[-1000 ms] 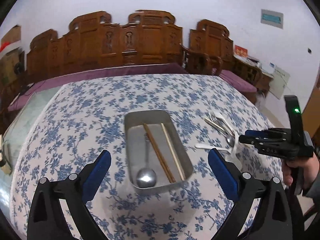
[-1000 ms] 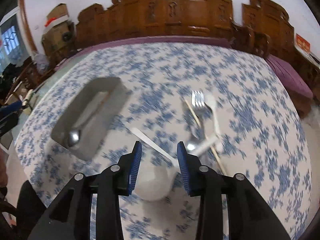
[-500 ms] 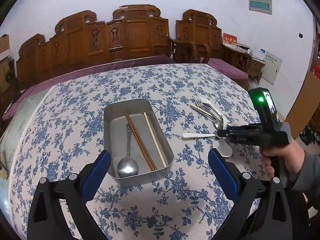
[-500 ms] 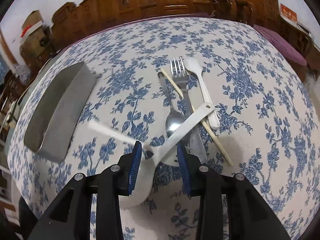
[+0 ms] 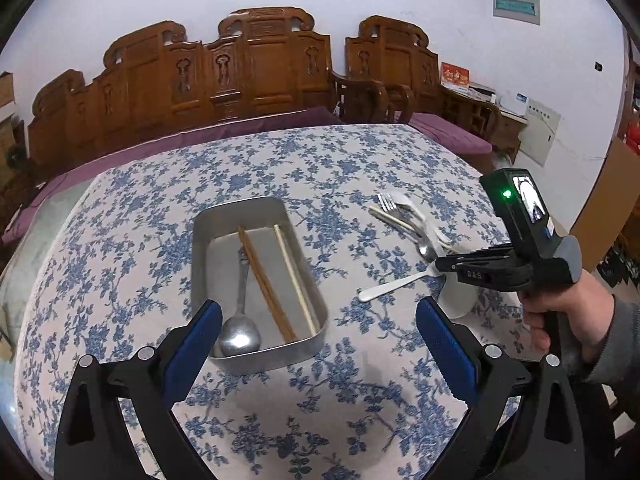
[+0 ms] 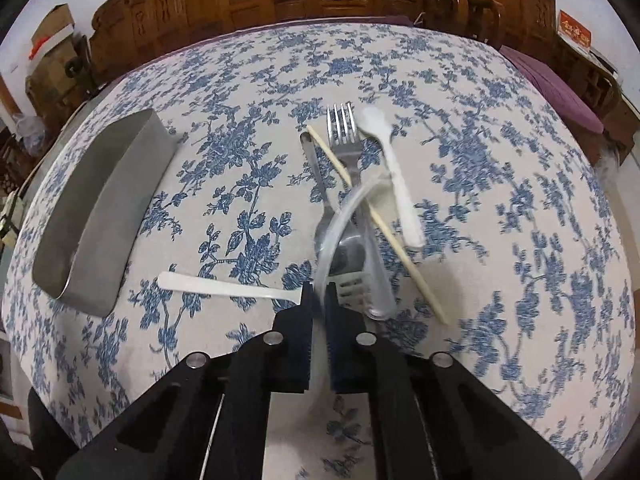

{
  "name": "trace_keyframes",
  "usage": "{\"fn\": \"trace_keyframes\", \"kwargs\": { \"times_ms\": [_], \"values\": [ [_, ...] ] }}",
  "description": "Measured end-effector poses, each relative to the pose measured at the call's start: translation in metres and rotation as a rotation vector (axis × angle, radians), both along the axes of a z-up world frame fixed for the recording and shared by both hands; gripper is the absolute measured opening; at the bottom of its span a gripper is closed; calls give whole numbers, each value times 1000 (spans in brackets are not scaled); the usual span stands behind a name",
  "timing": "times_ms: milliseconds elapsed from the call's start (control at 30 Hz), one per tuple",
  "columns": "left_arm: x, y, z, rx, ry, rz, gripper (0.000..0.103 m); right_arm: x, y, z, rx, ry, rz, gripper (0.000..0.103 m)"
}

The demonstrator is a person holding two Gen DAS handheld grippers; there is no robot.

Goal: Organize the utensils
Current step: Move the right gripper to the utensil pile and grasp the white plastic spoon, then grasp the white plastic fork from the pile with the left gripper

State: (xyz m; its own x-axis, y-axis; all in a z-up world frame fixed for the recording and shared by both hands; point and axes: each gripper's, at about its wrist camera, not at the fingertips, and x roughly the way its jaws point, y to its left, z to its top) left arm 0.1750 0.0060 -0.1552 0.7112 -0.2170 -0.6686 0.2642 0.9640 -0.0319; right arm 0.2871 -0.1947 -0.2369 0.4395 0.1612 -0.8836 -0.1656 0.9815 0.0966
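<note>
**Utensils half sorted on a floral tablecloth**

Carved wooden benches with purple cushions (image 5: 256,128) line the wall behind a table under a blue-flowered tablecloth (image 5: 132,248). Left of centre stands a metal tray (image 5: 200,264); inside it lie a metal spoon (image 5: 240,332), a pair of brown chopsticks (image 5: 266,284) and one pale chopstick (image 5: 294,272). The left gripper (image 5: 318,344) hangs near the tray's close end, jaws spread wide with nothing between them. Further right, a white plastic fork (image 6: 224,286) lies on the cloth with its handle pointing toward the tray. The right gripper (image 6: 318,300), held by a hand (image 5: 568,312), is clenched on the fork near its tines. Beyond it a loose pile remains: a metal fork (image 6: 342,136), a second metal spoon (image 6: 320,184), a pale chopstick (image 6: 396,248) and a white plastic spoon (image 6: 396,176).
</note>
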Motion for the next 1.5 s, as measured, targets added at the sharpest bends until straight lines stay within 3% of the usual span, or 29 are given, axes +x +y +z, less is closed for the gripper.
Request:
{"fn": "trace_keyframes", "kwargs": {
  "times_ms": [133, 500, 833, 1067, 1267, 1400, 1500],
  "values": [
    [5, -17, -3, -4, 16, -24, 94, -11, -12, 15, 1, -30, 41, 4],
    [35, -90, -28, 87, 80, -167, 94, -51, -68, 42, 91, -93, 71, 4],
    [83, -139, -69, 178, 248, -253, 70, -60, -92, 44, 120, -117, 88, 5],
    [104, -155, -90, 271, 311, -283, 66, -55, -100, 51, 152, -129, 91, 5],
    [113, -163, -102, 306, 346, -291, 61, -51, -108, 53, 151, -134, 82, 5],
    [119, -168, -108, 306, 377, -300, 40, -50, -114, 55, 169, -133, 71, 5],
    [123, -168, -108, 269, 402, -305, 39, -51, -112, 58, 179, -140, 81, 5]
  ]
}}
